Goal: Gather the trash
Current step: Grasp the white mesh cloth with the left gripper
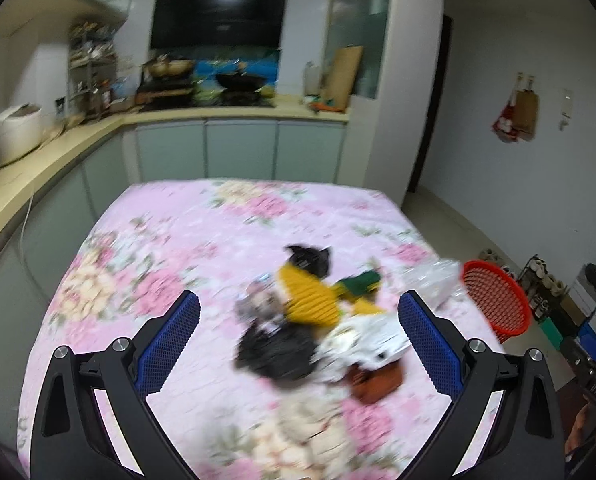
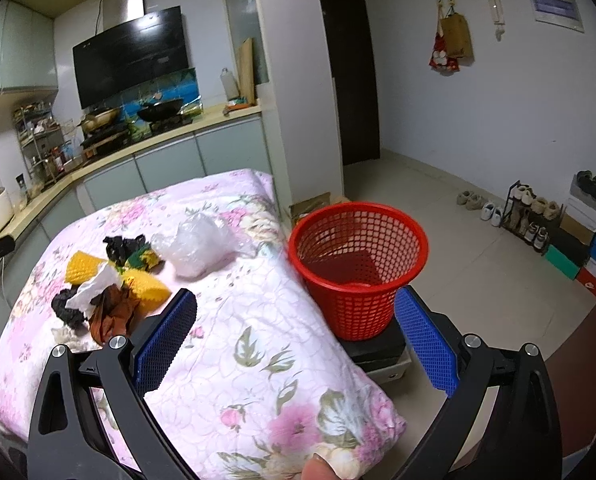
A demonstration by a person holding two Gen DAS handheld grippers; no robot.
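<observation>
A pile of trash lies on the floral pink cloth point(image 1: 169, 232): yellow foam netting point(image 1: 310, 300), black crumpled plastic point(image 1: 277, 352), white paper point(image 1: 370, 332), a brown wrapper point(image 1: 378, 384) and a clear plastic bag point(image 1: 434, 280). My left gripper point(image 1: 298, 312) is open, above the pile. The right wrist view shows the same netting point(image 2: 145, 284), black plastic point(image 2: 67, 310), white paper point(image 2: 95, 286), brown wrapper point(image 2: 111, 316) and clear bag point(image 2: 197, 248). A red mesh basket point(image 2: 358, 264) stands right of the table. My right gripper point(image 2: 295, 312) is open and empty.
The basket point(image 1: 494, 300) sits on a dark box point(image 2: 378, 348) past the table's right edge. A kitchen counter point(image 1: 57, 140) runs left and behind. A shoe rack and boxes point(image 2: 558, 232) line the right wall. A thumb point(image 2: 318, 468) shows at the bottom.
</observation>
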